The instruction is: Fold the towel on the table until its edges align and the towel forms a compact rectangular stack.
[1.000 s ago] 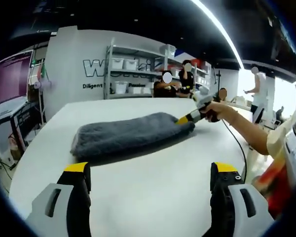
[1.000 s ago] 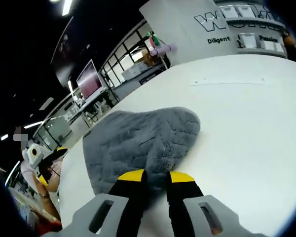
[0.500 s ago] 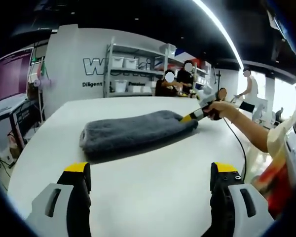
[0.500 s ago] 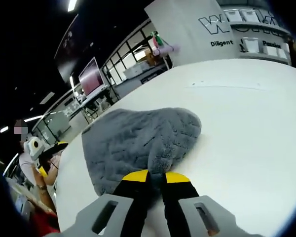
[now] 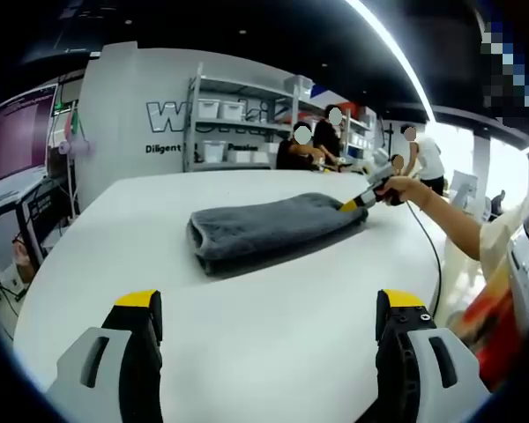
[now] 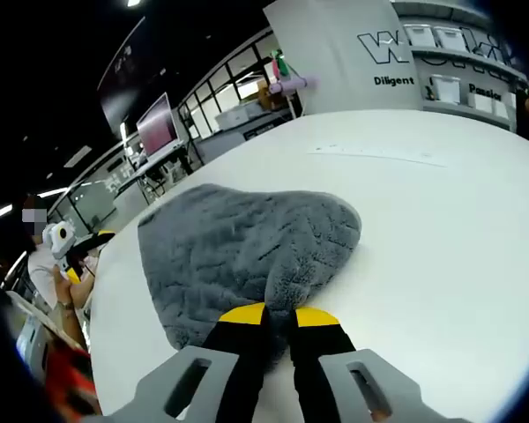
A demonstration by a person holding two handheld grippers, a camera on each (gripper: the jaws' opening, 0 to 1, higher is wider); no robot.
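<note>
**A:** What could go wrong from here?

**B:** The right gripper (image 6: 269,315) has only a thin pinch of the towel (image 6: 247,256) at its near edge. If it pulls hard or jerks, my guess is the plush cloth slips out between the yellow tips, or the whole folded bundle slides across the smooth white surface (image 6: 441,238) instead of turning over. Either way the edges would end up out of line.

**A:** Anything holding the other end down?

**B:** No. The left gripper (image 5: 269,304) sits at the bottom of the left gripper view, well apart from the towel (image 5: 273,225), touching nothing. With no anchor, a drag looks more likely than a clean fold.

**A:** How do the grippers stand?

**B:** The right one is clamped on the towel's edge, its jaws drawn nearly together with grey pile bunched between them. In the left gripper view it comes in from the right of the frame, tip on the towel's right end. The left one's jaws are spread wide and empty.

**A:** And the towel itself?

**B:** It lies mid-frame in the left gripper view as a long, already doubled grey bundle, well inside the surface's rim.
</note>
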